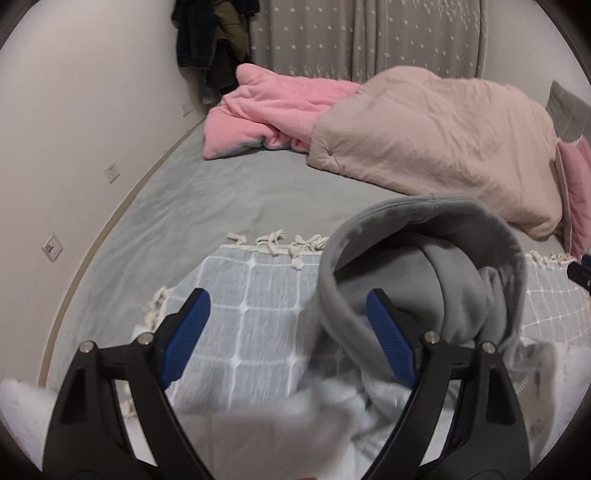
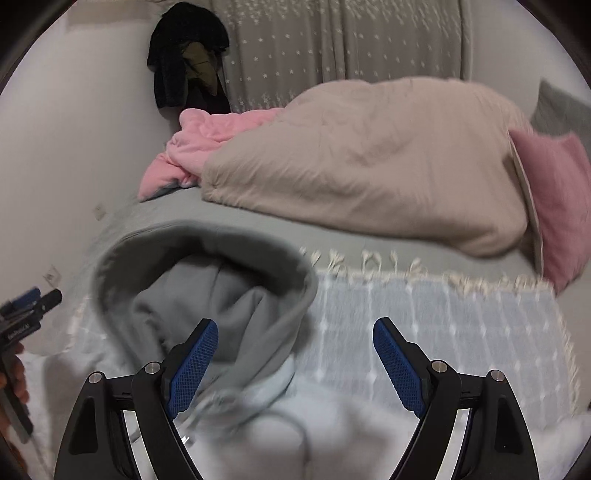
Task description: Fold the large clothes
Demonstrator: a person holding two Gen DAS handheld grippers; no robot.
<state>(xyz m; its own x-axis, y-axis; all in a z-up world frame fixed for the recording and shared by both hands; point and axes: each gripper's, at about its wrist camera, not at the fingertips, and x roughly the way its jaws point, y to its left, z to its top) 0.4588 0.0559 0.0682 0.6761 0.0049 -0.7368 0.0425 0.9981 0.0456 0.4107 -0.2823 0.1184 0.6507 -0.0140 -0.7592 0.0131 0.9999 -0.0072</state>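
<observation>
While the left wrist camera looks down along its own fingers, the left gripper [image 1: 288, 314] stands with its blue pads wide apart and nothing pressed between them; only the checked throw [image 1: 255, 314] shows in the gap. A grey hoodie [image 1: 424, 266] lies on that throw, its hood standing open toward the camera, and the gripper's right-hand finger [image 1: 388, 339] sits in front of the hood's rim; whether it touches the cloth cannot be told. The hoodie's paler body spreads, blurred, across the bottom of the view. The throw's tasselled fringe [image 1: 280, 240] lies on a grey bed sheet [image 1: 221, 195], and farther back a beige duvet [image 1: 436, 140] is heaped beside a pink blanket [image 1: 269, 110], with a pink pillow [image 1: 576, 192] at the right edge. Dark clothes [image 1: 207, 33] hang against the wall beside a star-patterned curtain [image 1: 369, 33]. From the right wrist camera, the right gripper [image 2: 295, 347] likewise has its pads spread wide and empty. The hoodie [image 2: 221, 295] lies ahead and to the left, its hood [image 2: 199, 240] open, one finger [image 2: 195, 362] in front of its fabric and a drawstring [image 2: 207, 410] trailing below. At the far left edge the other gripper [image 2: 29, 299] shows, held in a hand [image 2: 14, 376]. The duvet [image 2: 369, 158] and pillow [image 2: 557, 184] fill the background.
</observation>
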